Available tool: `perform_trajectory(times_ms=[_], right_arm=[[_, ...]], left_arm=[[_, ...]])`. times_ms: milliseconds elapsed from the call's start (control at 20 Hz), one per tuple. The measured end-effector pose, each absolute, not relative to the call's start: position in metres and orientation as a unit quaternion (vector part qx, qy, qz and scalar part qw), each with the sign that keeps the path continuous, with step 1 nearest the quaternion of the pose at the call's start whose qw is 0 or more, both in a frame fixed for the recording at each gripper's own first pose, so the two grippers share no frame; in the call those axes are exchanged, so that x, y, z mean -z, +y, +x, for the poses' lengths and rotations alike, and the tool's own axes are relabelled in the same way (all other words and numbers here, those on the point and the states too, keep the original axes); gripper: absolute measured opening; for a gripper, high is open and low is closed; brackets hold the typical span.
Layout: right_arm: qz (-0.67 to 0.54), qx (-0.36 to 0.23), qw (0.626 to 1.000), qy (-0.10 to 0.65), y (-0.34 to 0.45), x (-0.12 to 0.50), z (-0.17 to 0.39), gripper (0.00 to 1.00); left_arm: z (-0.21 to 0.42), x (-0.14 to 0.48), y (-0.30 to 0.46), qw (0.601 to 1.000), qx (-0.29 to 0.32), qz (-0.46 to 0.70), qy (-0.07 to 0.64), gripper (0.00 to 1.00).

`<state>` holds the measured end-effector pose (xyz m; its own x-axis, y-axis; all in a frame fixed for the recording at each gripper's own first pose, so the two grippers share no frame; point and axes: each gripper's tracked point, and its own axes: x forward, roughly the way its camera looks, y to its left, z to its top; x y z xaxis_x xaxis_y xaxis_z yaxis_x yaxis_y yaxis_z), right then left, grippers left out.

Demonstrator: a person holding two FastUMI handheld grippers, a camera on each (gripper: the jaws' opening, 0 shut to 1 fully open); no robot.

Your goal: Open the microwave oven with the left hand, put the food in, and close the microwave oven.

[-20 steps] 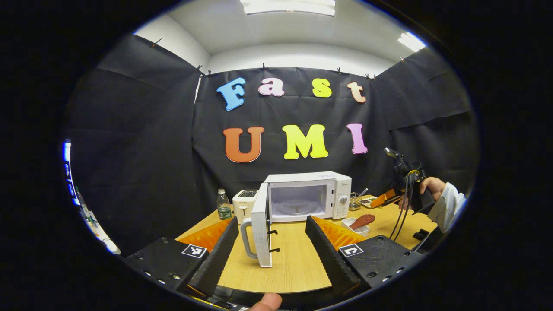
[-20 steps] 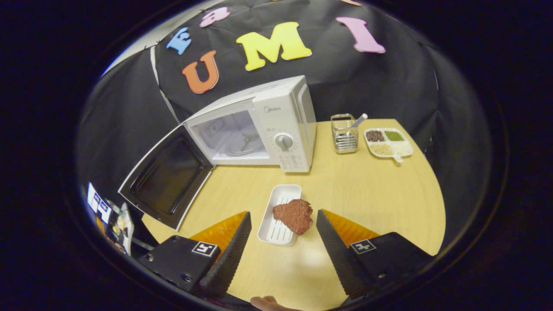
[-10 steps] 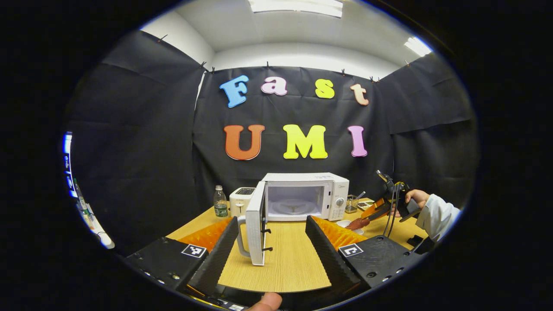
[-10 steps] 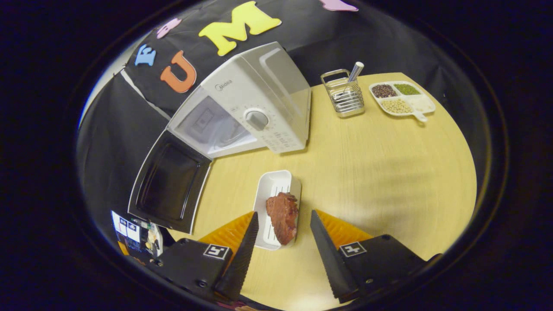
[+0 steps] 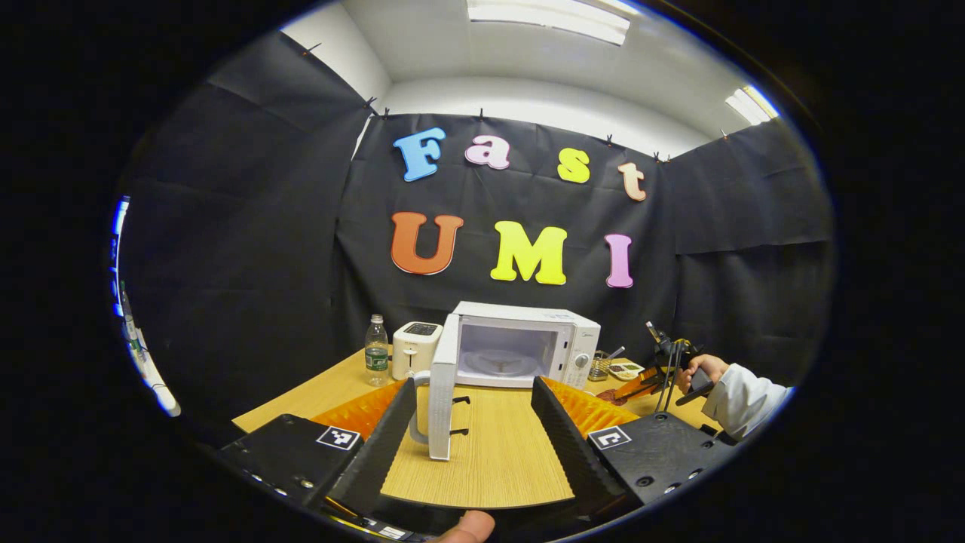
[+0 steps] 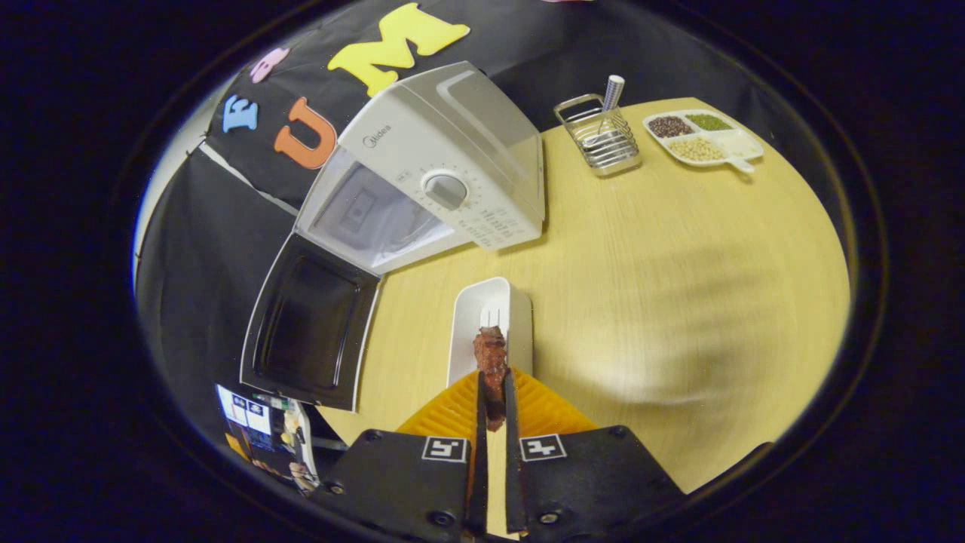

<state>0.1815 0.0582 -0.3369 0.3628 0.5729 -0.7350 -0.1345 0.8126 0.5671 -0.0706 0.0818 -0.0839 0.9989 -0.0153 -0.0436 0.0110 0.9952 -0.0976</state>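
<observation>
The right hand-held gripper (image 6: 491, 392) has its two fingers pressed together on one piece of meat (image 6: 490, 360), which stands on edge between them over the near end of one white tray (image 6: 491, 317). The tray lies on the bench (image 6: 663, 302) just near of the one microwave (image 6: 445, 181). The microwave's door (image 6: 313, 320) is swung fully open to the left, its dark inner face showing, and the cavity is open toward the tray. Between tray and cavity the bench top is bare. To the right of the tray lies a wide open stretch of bench, running to its curved right edge. At the far right stand one wire rack (image 6: 599, 139) and, beside it, one divided dish (image 6: 705, 139) with grains in three of its sections.

The left hand-held gripper (image 5: 471, 430) hangs near the bench's near edge with its fingers well apart, holding nothing. The open door's edge and handle (image 5: 441, 407) stand between those fingers, farther off. Left of the microwave are one toaster (image 5: 415, 347) and one bottle (image 5: 375, 351). At the right, a hand (image 5: 697, 371) in a white sleeve (image 5: 742, 400) holds the other gripper.
</observation>
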Motion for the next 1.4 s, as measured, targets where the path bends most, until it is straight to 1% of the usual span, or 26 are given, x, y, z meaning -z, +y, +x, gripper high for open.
perform_trajectory(times_ms=[150, 200, 250, 400, 500, 600, 750, 900, 1100, 1250, 1400], right_arm=[[0.182, -0.210, 0.822, 0.497, 0.053, 0.316, 0.172, 0.11], [0.175, -0.208, 0.830, 0.488, 0.053, 0.308, 0.169, 0.11], [0.163, -0.205, 0.839, 0.477, 0.054, 0.300, 0.166, 0.11], [0.127, -0.194, 0.866, 0.443, 0.065, 0.275, 0.151, 0.11], [0.113, -0.198, 0.878, 0.420, 0.083, 0.257, 0.138, 0.11], [0.093, -0.202, 0.892, 0.393, 0.102, 0.241, 0.126, 0.11], [0.031, -0.202, 0.917, 0.343, 0.131, 0.225, 0.111, 0.11], [0.007, -0.203, 0.931, 0.304, 0.168, 0.217, 0.101, 0.11], [0.023, -0.197, 0.938, 0.286, 0.215, 0.222, 0.115, 0.11], [0.042, -0.180, 0.944, 0.273, 0.243, 0.228, 0.140, 0.11], [0.050, -0.147, 0.955, 0.254, 0.255, 0.236, 0.172, 0.10]], left_arm=[[-0.075, 0.083, 0.085, 0.998, 0.009, -0.054, 0.022, 0.92], [-0.078, 0.081, 0.086, 0.998, 0.010, -0.053, 0.018, 0.81], [-0.082, 0.078, 0.086, 0.999, 0.013, -0.050, 0.015, 0.92], [-0.088, 0.068, 0.081, 0.999, 0.020, -0.035, 0.000, 0.92], [-0.092, 0.064, 0.079, 0.999, 0.023, -0.027, -0.006, 0.92], [-0.091, 0.064, 0.076, 1.000, 0.024, -0.019, -0.004, 0.92], [-0.092, 0.068, 0.073, 1.000, 0.023, -0.012, 0.004, 0.92], [-0.094, 0.067, 0.076, 1.000, 0.020, -0.015, 0.006, 0.92], [-0.097, 0.065, 0.083, 1.000, 0.014, -0.015, 0.002, 0.92], [-0.099, 0.066, 0.091, 1.000, 0.009, -0.015, -0.003, 0.92], [-0.100, 0.070, 0.106, 1.000, 0.000, -0.015, -0.004, 0.92]])
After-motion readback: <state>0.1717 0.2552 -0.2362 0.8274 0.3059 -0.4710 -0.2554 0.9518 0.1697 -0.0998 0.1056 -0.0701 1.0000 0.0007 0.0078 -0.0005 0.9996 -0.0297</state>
